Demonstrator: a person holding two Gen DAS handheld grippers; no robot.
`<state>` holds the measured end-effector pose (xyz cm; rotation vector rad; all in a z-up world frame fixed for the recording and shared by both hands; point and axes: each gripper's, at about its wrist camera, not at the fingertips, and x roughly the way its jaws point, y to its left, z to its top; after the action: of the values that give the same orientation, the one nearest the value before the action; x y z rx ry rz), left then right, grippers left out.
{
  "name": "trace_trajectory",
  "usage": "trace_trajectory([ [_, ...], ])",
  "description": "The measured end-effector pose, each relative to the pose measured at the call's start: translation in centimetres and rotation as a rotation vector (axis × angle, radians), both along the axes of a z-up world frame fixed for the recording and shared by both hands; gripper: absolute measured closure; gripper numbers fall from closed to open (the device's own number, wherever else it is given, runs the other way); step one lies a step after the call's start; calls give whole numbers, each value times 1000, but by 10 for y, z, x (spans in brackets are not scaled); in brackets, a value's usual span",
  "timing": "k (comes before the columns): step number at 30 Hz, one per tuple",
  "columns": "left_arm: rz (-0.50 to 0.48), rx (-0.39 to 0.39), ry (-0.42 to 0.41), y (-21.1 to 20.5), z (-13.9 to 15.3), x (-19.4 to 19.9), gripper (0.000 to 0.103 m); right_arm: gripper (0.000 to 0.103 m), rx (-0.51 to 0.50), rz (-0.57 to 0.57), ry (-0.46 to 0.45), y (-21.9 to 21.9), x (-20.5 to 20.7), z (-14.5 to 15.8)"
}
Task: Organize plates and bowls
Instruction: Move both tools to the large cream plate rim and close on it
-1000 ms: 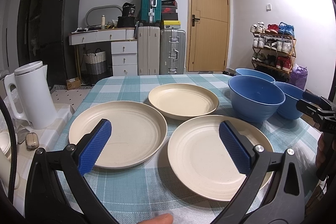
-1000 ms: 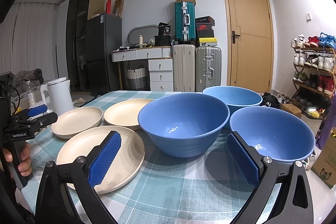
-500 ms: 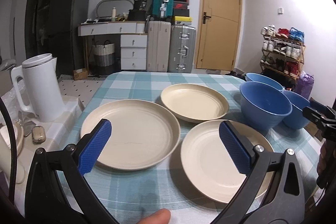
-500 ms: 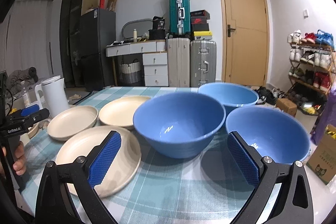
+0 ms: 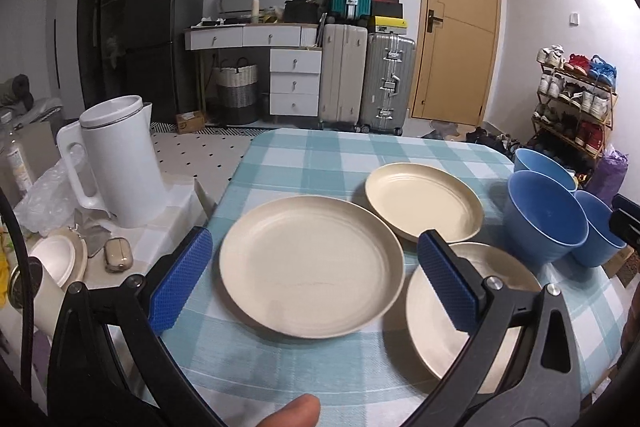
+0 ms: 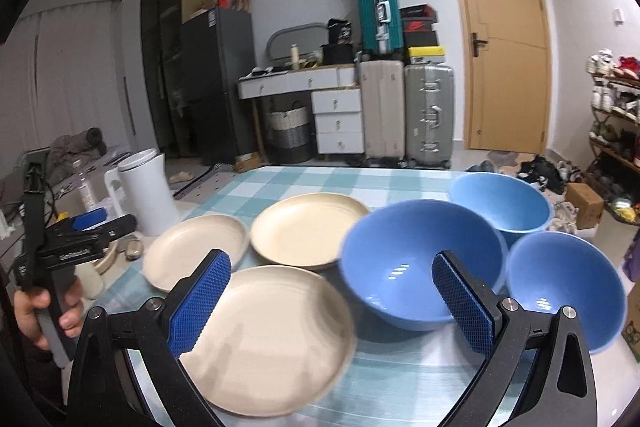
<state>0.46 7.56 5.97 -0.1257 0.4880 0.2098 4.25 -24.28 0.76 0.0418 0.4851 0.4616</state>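
Three cream plates lie on the checked tablecloth: a left plate [image 5: 312,263] [image 6: 196,251], a far plate [image 5: 424,201] [image 6: 308,227] and a near plate [image 5: 496,279] [image 6: 268,335]. To their right stand three blue bowls: a middle bowl [image 5: 544,223] [image 6: 420,259], a far bowl [image 5: 540,163] [image 6: 504,203] and a right bowl [image 5: 596,227] [image 6: 564,279]. My left gripper [image 5: 314,267] [image 6: 80,239] hangs open above the left plate, gripping nothing. My right gripper [image 6: 332,301] is open over the near plate's right edge and the middle bowl's left rim, empty too.
A white kettle [image 5: 116,163] [image 6: 148,187] stands on a low side surface left of the table, among small items. The table's right edge runs just past the bowls, with a cardboard box [image 6: 584,205] and a shoe rack [image 5: 576,107] beyond it.
Both grippers have risen and drawn back from the table and swung left. The left plate now lies between the left fingers; the right view has shifted from the bowls towards the near plate.
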Motion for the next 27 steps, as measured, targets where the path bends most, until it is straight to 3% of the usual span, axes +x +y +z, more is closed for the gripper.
trace_trajectory([
  [7,30,-28,59,27,-6,9,1,0,-50,56,53,58,14,9],
  [20,108,-157,179,79,-66,38,1,1,-110,149,170,144,65,-20],
  [27,122,-195,247,93,-93,50,3,20,-117,183,261,176,90,-45],
])
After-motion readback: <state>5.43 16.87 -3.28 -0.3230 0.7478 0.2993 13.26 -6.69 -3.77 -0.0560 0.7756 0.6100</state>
